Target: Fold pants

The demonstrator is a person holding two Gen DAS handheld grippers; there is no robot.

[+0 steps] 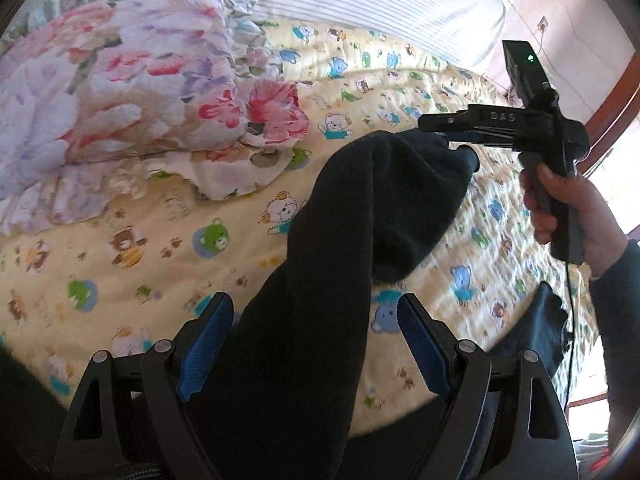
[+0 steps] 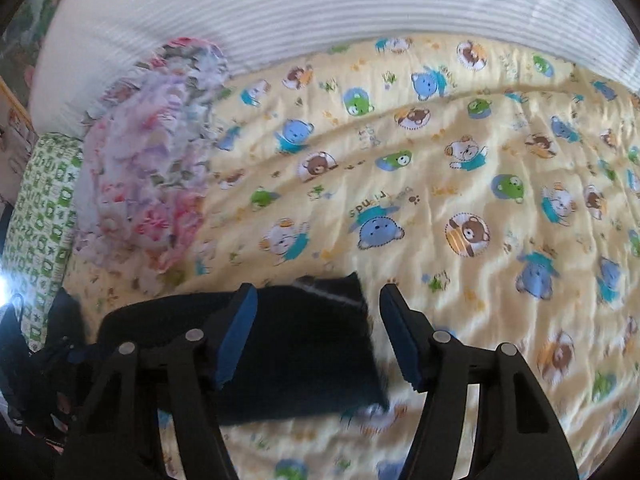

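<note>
I am seeing the dark pants (image 1: pixel 320 280) lying across the bed (image 1: pixel 132 264) at frame centre, running up between the spread jaws of my left gripper (image 1: pixel 316 348); its pads' contact is hard to judge. My right gripper (image 2: pixel 316 336) jaws are standing spread around a blurred pants edge (image 2: pixel 312 344). A floral quilt (image 1: pixel 120 92) is filling the upper left.

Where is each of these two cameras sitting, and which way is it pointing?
Left wrist: rides the left gripper, looking down over the black fabric pants and yellow bear-print bedsheet; the right gripper and its hand show.
Right wrist: rides the right gripper, facing the same sheet; its fingers straddle the pants.
Shared: pants, sheet, floral quilt.
</note>
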